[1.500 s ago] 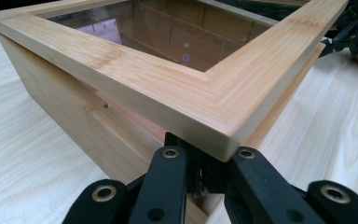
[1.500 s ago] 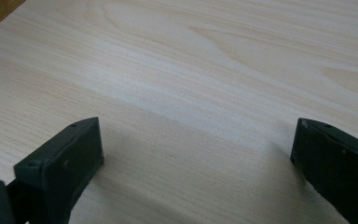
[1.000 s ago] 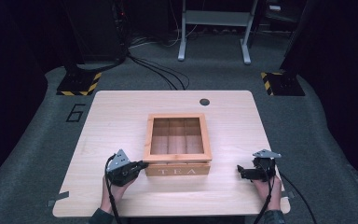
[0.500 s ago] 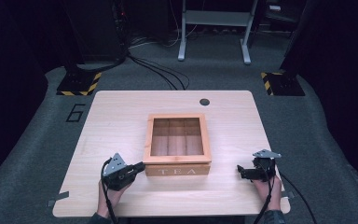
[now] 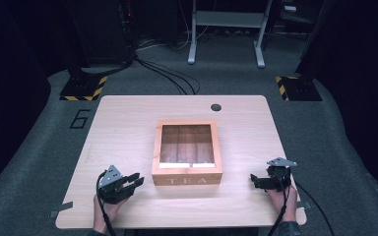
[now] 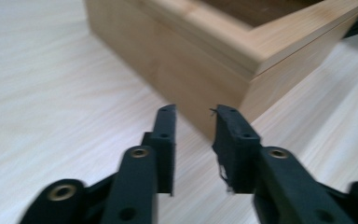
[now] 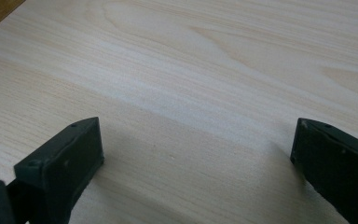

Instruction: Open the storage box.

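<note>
The tea box (image 5: 187, 153) sat mid-table, its lid down, just ahead of the left gripper (image 5: 128, 184), whose jaws had just been opening to a narrow gap with nothing between them. The right gripper (image 5: 257, 181) rested well off to the box's other side, jaws wide and empty. From there the left could knock the near corner and skid the box; the left gripper view showed that corner (image 6: 249, 95) close ahead, probably untouched, while only the high view showed the compartments under the lid.

Box front: the wooden box (image 5: 187, 152) is showing "TEA" on its near face, between the left tool (image 5: 128, 183) and the right tool (image 5: 256, 181).
Floor: a large "6" (image 5: 80, 119) is showing on the carpet, beyond the left tool.
</note>
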Demonstrator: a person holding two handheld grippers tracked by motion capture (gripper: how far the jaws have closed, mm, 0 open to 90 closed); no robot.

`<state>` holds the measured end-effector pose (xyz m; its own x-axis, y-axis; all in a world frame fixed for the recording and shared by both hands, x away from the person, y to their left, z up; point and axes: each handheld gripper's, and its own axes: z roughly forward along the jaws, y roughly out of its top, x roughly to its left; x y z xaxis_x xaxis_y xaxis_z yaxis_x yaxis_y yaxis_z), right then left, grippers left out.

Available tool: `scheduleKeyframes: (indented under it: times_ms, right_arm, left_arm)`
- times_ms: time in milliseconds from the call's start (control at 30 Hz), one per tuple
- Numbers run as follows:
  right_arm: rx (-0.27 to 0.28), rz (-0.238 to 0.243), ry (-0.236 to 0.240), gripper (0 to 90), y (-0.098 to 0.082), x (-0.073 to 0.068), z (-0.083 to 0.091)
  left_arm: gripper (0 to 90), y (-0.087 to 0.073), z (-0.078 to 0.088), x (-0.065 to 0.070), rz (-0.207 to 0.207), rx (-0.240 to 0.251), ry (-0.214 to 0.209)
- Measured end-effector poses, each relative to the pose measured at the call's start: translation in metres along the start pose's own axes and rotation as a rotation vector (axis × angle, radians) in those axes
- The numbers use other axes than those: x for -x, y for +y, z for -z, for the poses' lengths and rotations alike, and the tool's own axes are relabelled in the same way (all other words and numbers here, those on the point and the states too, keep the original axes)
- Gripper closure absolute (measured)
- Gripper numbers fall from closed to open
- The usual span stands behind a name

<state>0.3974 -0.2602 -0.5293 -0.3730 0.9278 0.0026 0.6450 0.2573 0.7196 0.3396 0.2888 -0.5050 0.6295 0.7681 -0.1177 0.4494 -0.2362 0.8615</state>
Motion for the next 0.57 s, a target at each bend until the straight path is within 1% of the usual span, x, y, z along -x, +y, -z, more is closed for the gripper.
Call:
scheduleKeyframes:
  times_ms: [33,67,100,133,167,200,233,300,333,367,400,433,467,500,533,567]
  right_arm:
    - [0.0,0.0,0.0,1.7,0.0,0.0,0.0]
    - [0.0,0.0,0.0,1.7,0.0,0.0,0.0]
    - [0.0,0.0,0.0,1.7,0.0,0.0,0.0]
    - [0.0,0.0,0.0,1.7,0.0,0.0,0.0]
    - [0.0,0.0,0.0,1.7,0.0,0.0,0.0]
    - [0.0,0.0,0.0,1.7,0.0,0.0,0.0]
    - [0.001,0.0,0.0,1.7,0.0,0.0,0.0]
    - [0.0,0.0,0.0,1.7,0.0,0.0,0.0]
    - [0.001,0.0,0.0,1.7,0.0,0.0,0.0]
    - [0.001,0.0,0.0,1.7,0.0,0.0,0.0]
    - [0.001,-0.001,0.0,1.7,0.0,0.0,0.0]
    - [0.001,0.0,0.0,1.7,0.0,0.0,0.0]
    - [0.0,-0.001,0.0,1.7,0.0,0.0,0.0]
    - [0.0,0.0,0.0,1.7,0.0,0.0,0.0]
    - [0.0,0.0,0.0,1.7,0.0,0.0,0.0]
    - [0.0,0.0,0.0,1.7,0.0,0.0,0.0]
  left_arm:
    - [58.9,-0.003,0.0,-0.003,0.012,-0.017,0.02]
    - [54.1,-0.007,-0.001,-0.006,0.028,-0.029,0.03]
    - [49.5,-0.01,-0.001,-0.009,0.034,-0.049,0.044]
    - [45.3,-0.01,-0.001,-0.009,0.034,-0.049,0.044]
    - [41.8,-0.015,-0.001,-0.013,0.052,-0.064,0.069]
    - [39.5,-0.017,-0.002,-0.015,0.056,-0.069,0.079]
    - [34.9,-0.019,-0.002,-0.016,0.065,-0.07,0.098]
    - [28.8,-0.02,-0.001,-0.017,0.069,-0.072,0.104]
    - [28.8,-0.021,-0.001,-0.018,0.079,-0.077,0.104]
    - [21.7,-0.023,-0.001,-0.02,0.081,-0.08,0.125]
    - [19.5,-0.023,-0.001,-0.02,0.081,-0.08,0.125]
    - [15.9,-0.023,0.0,-0.021,0.078,-0.096,0.123]
    - [15.4,-0.023,0.0,-0.022,0.083,-0.084,0.129]
    - [15.2,-0.024,0.0,-0.022,0.084,-0.085,0.14]
    - [14.7,-0.024,0.0,-0.022,0.084,-0.085,0.14]
    - [14.7,-0.023,0.0,-0.024,0.086,-0.102,0.136]
